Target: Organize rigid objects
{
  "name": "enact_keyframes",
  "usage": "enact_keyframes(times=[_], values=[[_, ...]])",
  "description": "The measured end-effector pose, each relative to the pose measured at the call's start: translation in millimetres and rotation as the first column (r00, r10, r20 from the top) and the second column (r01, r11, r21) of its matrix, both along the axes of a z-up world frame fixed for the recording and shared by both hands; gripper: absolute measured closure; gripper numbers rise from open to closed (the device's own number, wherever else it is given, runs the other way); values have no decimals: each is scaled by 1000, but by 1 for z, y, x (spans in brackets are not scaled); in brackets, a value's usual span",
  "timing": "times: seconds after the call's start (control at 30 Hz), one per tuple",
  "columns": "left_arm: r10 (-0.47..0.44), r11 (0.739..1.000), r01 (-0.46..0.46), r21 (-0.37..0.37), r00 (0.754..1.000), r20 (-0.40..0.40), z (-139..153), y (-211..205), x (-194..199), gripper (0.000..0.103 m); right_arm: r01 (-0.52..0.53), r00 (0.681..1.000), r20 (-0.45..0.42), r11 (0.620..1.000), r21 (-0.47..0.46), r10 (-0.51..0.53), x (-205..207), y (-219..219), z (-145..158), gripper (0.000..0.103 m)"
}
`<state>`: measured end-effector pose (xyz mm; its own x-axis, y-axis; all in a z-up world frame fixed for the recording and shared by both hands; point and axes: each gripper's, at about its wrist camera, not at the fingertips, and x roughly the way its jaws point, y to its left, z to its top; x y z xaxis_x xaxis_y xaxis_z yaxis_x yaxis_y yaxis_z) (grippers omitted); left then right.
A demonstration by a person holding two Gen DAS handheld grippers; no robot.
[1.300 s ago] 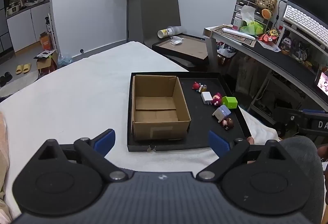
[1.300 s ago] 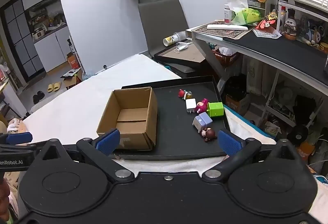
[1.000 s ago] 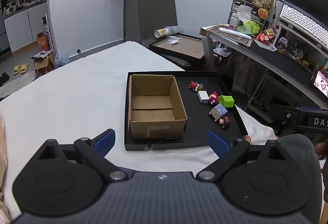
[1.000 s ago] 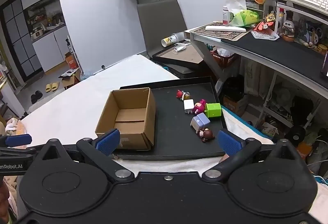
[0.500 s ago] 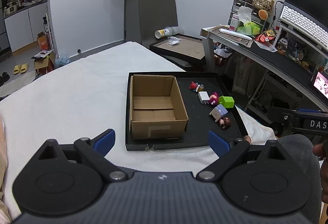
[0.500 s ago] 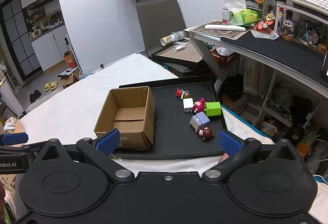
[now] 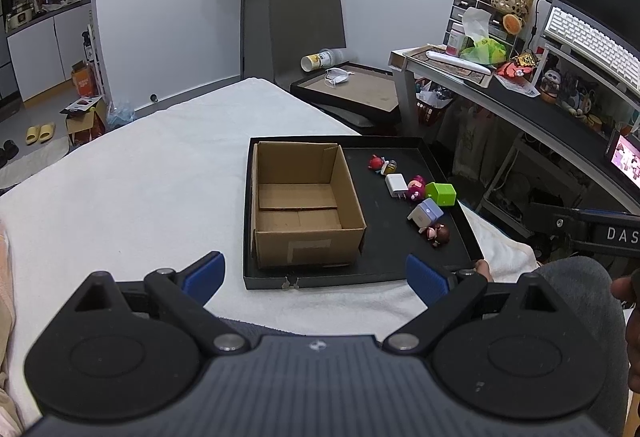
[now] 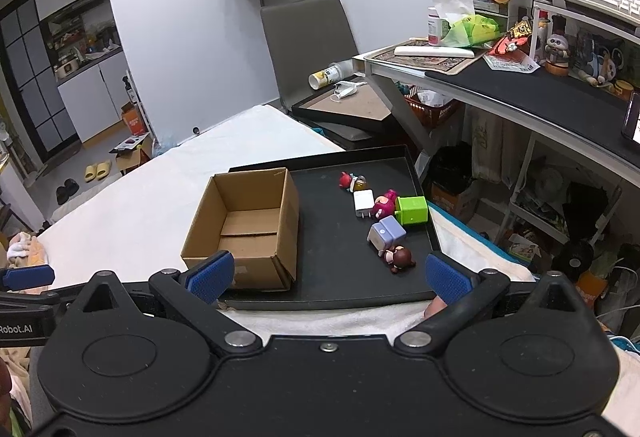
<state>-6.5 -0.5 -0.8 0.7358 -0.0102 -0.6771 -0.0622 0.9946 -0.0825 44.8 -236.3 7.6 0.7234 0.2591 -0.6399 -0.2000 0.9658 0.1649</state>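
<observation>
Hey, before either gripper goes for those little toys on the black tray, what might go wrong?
1. The pink figurine touches the white charger block and the green cube, so closing on one may knock its neighbours.
2. The green cube lies near the black tray's right rim and might get pushed off.
3. The open cardboard box looks light and could slide if bumped.

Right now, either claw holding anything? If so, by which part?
Nothing held. Left claw and right claw are both open and bare, short of the tray. The toys, such as the green cube, lie untouched beside the empty cardboard box.
</observation>
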Motion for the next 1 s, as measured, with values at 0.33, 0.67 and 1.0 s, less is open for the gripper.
enact_keyframes(times=[0.33,0.67,1.0], values=[[2,1000,-2,5,1000,6,0,0,-2,7,10,1000,-2,1000,6,-10,-1,-4,-2,0],[4,1000,-4,7,1000,3,0,0,-2,7,10,1000,-1,1000,8,-10,-1,-5,-2,0],[1,1000,-1,6,1000,-1,-1,0,-3,7,6,1000,1,1000,6,-6,-2,-5,-2,0]])
